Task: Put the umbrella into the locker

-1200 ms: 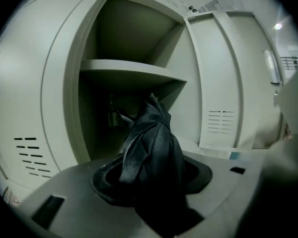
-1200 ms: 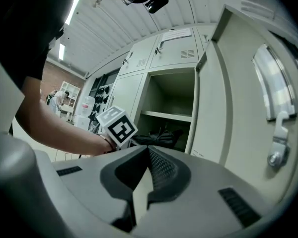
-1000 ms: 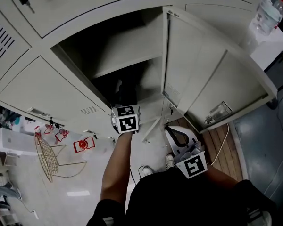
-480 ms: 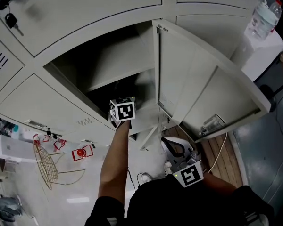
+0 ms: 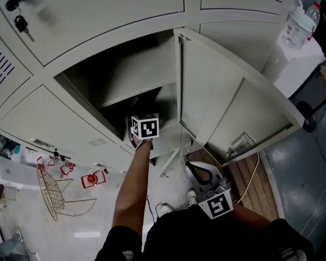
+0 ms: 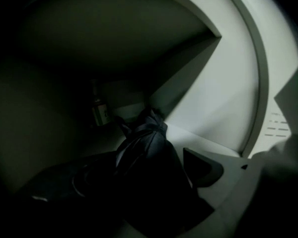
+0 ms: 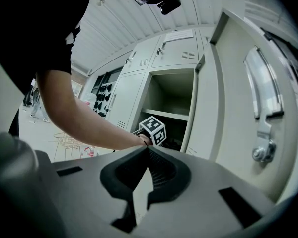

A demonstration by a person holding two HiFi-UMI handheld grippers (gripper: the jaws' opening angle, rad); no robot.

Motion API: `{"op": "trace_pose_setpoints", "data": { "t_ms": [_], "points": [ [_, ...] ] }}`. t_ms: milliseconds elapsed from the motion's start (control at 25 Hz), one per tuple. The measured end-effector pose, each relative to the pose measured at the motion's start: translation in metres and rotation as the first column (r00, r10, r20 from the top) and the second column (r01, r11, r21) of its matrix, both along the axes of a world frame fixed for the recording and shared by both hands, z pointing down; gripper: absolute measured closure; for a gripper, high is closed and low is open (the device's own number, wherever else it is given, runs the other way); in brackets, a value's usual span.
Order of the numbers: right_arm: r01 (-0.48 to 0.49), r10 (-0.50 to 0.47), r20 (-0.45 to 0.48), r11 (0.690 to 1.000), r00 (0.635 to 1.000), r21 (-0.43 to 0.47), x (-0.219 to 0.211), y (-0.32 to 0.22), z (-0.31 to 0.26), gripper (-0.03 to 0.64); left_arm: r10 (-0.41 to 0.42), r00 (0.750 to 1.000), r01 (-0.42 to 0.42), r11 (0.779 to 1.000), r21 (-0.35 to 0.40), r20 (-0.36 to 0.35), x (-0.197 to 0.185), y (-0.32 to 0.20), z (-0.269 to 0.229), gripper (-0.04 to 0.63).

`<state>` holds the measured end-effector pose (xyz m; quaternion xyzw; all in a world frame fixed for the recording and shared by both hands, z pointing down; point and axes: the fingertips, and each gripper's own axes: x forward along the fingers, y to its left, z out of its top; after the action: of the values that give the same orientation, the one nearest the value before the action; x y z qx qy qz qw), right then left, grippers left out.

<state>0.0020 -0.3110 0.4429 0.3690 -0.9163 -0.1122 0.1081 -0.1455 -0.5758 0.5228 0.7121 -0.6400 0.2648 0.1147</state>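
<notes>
The dark folded umbrella lies on the floor of the open locker's lower compartment, under the shelf. My left gripper reaches in there, and in the head view only its marker cube shows at the opening. Its jaws are opening, with the umbrella between them; the right pad stands just off the fabric. The left jaw is lost in the dark. My right gripper is shut on nothing and is held low by my waist.
The locker door swings open to the right of the compartment. A small bottle stands at the locker's back. Water bottles sit on a white cabinet at top right. A wire basket and a red thing lie on the floor at left.
My left hand has pushed a little further into the locker's lower compartment. The right gripper has stayed by my waist.
</notes>
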Motion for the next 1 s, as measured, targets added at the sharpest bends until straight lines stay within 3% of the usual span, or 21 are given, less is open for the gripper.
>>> {"op": "trace_pose_setpoints", "data": {
  "t_ms": [40,120,360,520,720,840,1000],
  "points": [
    [0.001,-0.001,0.005,1.0,1.0,-0.001,0.0,0.002,-0.002,0.618,0.013,1.0,-0.013,1.0,0.019,-0.001,0.002,0.003,-0.004,0.168],
    [0.006,-0.006,0.016,1.0,1.0,-0.001,0.0,0.005,-0.008,0.618,0.032,0.999,-0.032,0.998,0.057,0.006,0.004,0.012,-0.014,0.147],
    [-0.005,0.006,0.161,1.0,0.987,-0.005,-0.005,0.01,-0.029,0.618,0.045,0.999,-0.041,0.987,0.156,-0.021,0.015,0.062,-0.038,0.161],
    [0.019,-0.015,0.186,1.0,0.982,-0.02,-0.012,0.014,-0.028,0.618,0.084,0.994,-0.068,0.978,0.199,-0.07,0.027,0.105,-0.05,0.179],
    [0.031,-0.017,0.217,0.998,0.976,-0.06,-0.018,0.012,-0.025,0.618,0.113,0.989,-0.078,0.945,0.318,-0.092,0.03,0.154,-0.069,0.257],
    [0.025,-0.006,0.241,0.997,0.97,-0.076,-0.019,0.01,-0.027,0.618,0.098,0.987,-0.037,0.911,0.411,-0.129,0.021,0.185,-0.083,0.374],
    [0.028,-0.017,0.249,0.999,0.968,-0.043,-0.026,0.011,-0.036,0.618,0.064,0.984,0.021,0.885,0.465,-0.167,0.005,0.218,-0.093,0.453]
  ]
}}
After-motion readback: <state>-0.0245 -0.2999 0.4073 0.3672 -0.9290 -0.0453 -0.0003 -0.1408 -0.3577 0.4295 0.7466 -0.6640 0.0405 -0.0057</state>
